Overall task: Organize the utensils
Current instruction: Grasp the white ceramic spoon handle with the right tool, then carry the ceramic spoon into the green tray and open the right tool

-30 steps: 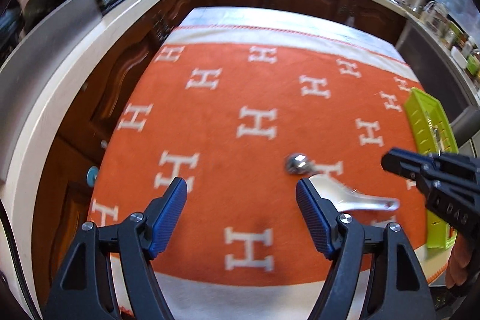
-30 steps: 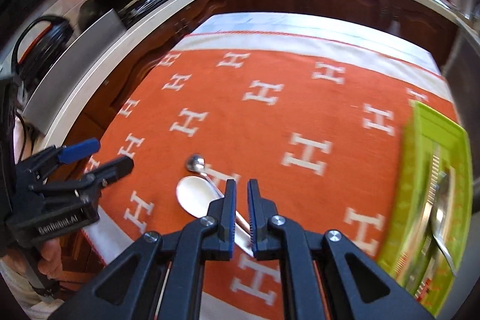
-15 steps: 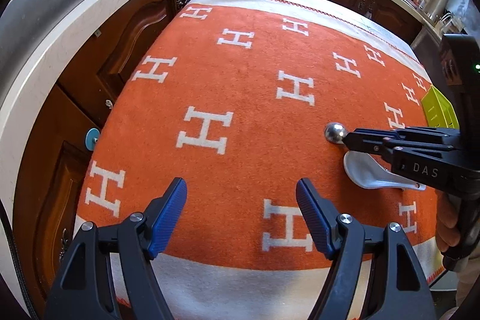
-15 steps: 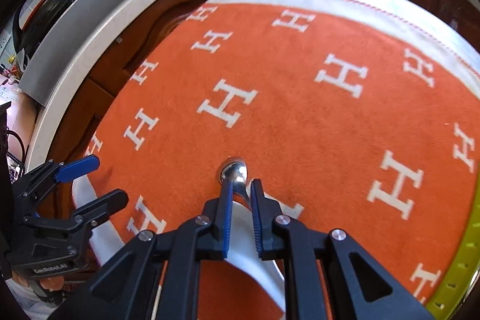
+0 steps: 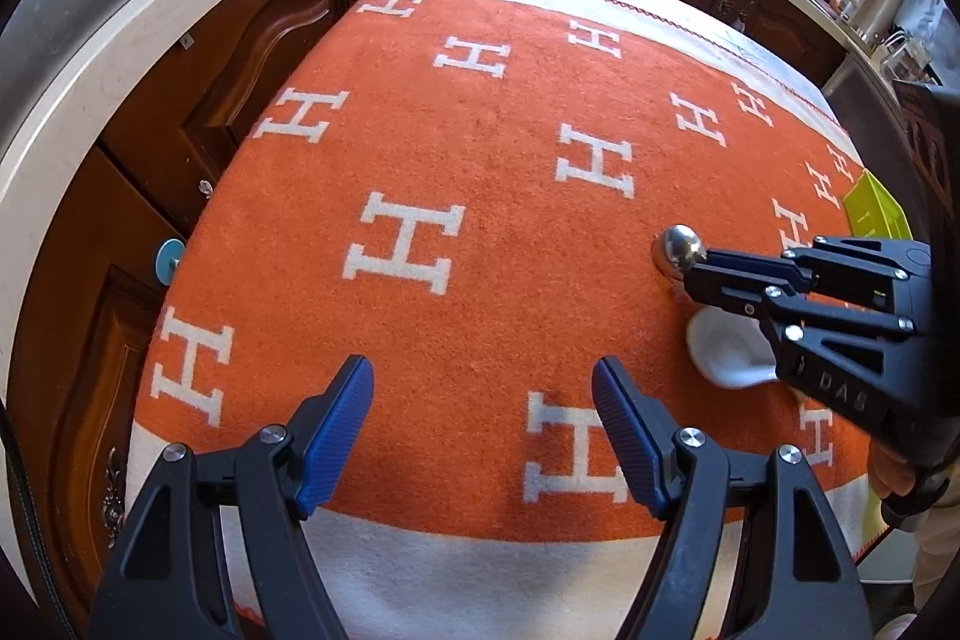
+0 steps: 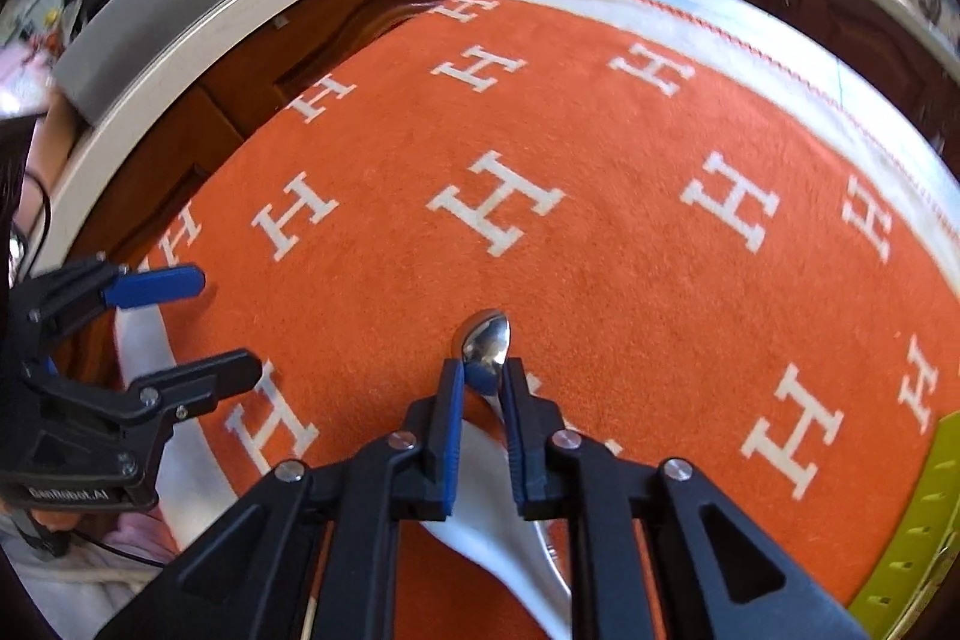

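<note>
Item: metal spoon [image 6: 487,337], small, polished steel, oval bowl, thin neck. It lies just ahead of my right gripper [image 6: 485,370], with the neck between the blue ribbed pads and the bowl past the tips. Change noted: a second ago this gripper hung above both spoons with nothing in it; now it is down at bench level, and its jaws, already narrow, are closing on the neck. I judge the pickup is under way and the lift not yet made. Item: white spoon [image 6: 498,508], glossy, ceramic-looking, broad and deep. It lies directly beneath the same gripper, next to the steel handle, and could get dragged along. Item: left gripper [image 5: 483,388], jaws wide apart and empty. It sits lower than a second ago, with both spoons off to its right. Item: green tray [image 6: 918,532], slotted plastic rim, at the far right of my right gripper; the likely destination. Surface: orange blanket [image 5: 480,160], napped wool-like weave with white H figures, covering the bench. It is soft enough for thin cutlery to sink slightly.
</note>
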{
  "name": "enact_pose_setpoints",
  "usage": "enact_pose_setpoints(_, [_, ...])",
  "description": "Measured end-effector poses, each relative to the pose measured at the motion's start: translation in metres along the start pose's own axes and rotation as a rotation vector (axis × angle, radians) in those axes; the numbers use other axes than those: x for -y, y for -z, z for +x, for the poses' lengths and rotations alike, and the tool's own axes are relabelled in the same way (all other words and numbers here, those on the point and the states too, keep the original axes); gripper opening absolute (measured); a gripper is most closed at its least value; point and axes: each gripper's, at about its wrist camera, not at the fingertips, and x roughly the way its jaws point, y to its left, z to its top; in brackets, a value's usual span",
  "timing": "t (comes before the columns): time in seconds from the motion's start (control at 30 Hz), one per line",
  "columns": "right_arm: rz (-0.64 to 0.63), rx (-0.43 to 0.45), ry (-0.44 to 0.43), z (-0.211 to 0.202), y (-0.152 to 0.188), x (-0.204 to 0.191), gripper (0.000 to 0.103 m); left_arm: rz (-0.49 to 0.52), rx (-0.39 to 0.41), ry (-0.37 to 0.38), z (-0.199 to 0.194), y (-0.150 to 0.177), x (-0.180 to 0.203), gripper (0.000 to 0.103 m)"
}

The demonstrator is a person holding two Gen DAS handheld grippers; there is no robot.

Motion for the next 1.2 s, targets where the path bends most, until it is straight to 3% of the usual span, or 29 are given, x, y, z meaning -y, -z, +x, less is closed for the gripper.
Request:
enact_pose_setpoints(0.3, [-0.017, 0.045, 0.027, -0.009, 0.006, -0.003, 0.002, 0.023, -0.004, 0.047, -0.002, 0.001, 0.012, 0.073])
enact_pose_setpoints(0.6, [0.051, 0.123, 0.026, -0.035, 0.020, 0.010, 0.002, -0.019, -0.075, 0.233, 0.015, 0.004, 0.024, 0.074])
enact_pose_setpoints(0.83, [0.136, 0.155, 0.024, -0.048, 0.038, 0.025, 0.002, 0.074, -0.036, 0.208, 0.020, 0.004, 0.054, 0.074])
enact_pose_setpoints(1.07, [0.225, 0.169, 0.015, -0.058, 0.054, 0.041, 0.002, 0.253, 0.047, 0.060, 0.028, 0.013, 0.095, 0.074])
enact_pose_setpoints(1.13, [0.244, 0.174, 0.018, -0.061, 0.058, 0.044, 0.002, 0.274, 0.067, 0.067, 0.027, 0.016, 0.098, 0.069])
enact_pose_setpoints(1.17, [0.249, 0.176, 0.019, -0.062, 0.060, 0.045, 0.002, 0.283, 0.077, 0.073, 0.025, 0.017, 0.099, 0.062])
enact_pose_setpoints(1.2, [0.256, 0.177, 0.020, -0.063, 0.062, 0.046, 0.002, 0.292, 0.088, 0.078, 0.024, 0.018, 0.101, 0.048])
